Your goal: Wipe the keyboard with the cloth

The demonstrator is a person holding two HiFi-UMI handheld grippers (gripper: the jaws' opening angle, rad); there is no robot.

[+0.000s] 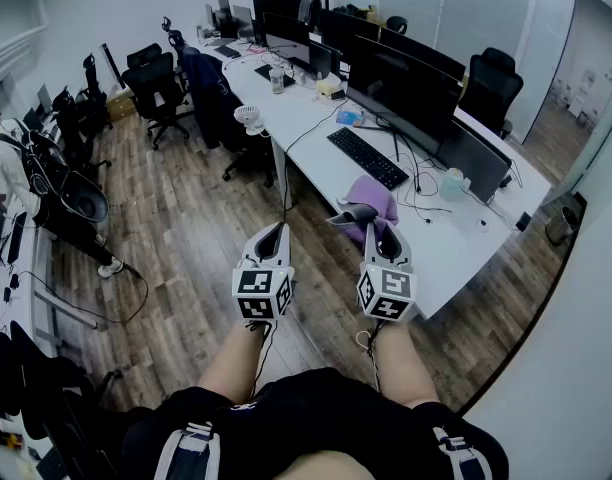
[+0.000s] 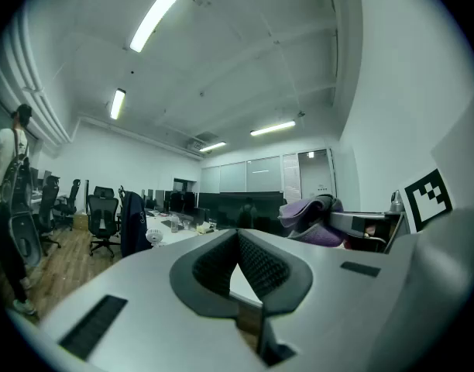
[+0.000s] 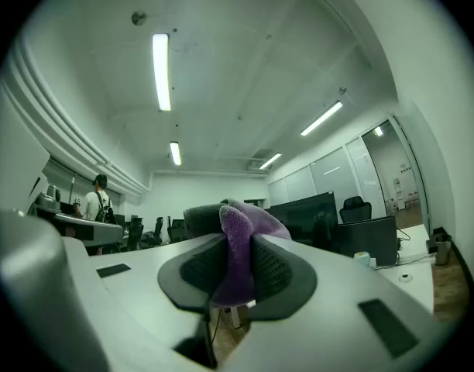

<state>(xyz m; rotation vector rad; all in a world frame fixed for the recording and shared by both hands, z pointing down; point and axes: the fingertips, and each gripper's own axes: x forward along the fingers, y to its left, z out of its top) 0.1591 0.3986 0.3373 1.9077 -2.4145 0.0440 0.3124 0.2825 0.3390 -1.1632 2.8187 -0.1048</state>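
Purple cloth (image 3: pixel 237 242) pinched in right gripper (image 3: pixel 235 266) (near the white desk (image 1: pixel 456 253)); left gripper (image 2: pixel 238 239) closed, empty; keyboard (image 1: pixel 368 157) beyond.

Open table (image 1: pixel 311 163) runs along the keyboard's (image 1: pixel 368 158) front side, free for a pass. Behind the keyboard, monitors (image 1: pixel 401 88) stand as a wall. Cables (image 1: pixel 418 183) and a pale cup (image 1: pixel 452 182) crowd the keyboard's end nearest the person.

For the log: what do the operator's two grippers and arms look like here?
The left gripper and right gripper each have pale grey bodies, dark textured pads and a cube of black-and-white square markers. Thin cables hang beneath. Forearms are bare; the clothing is black.
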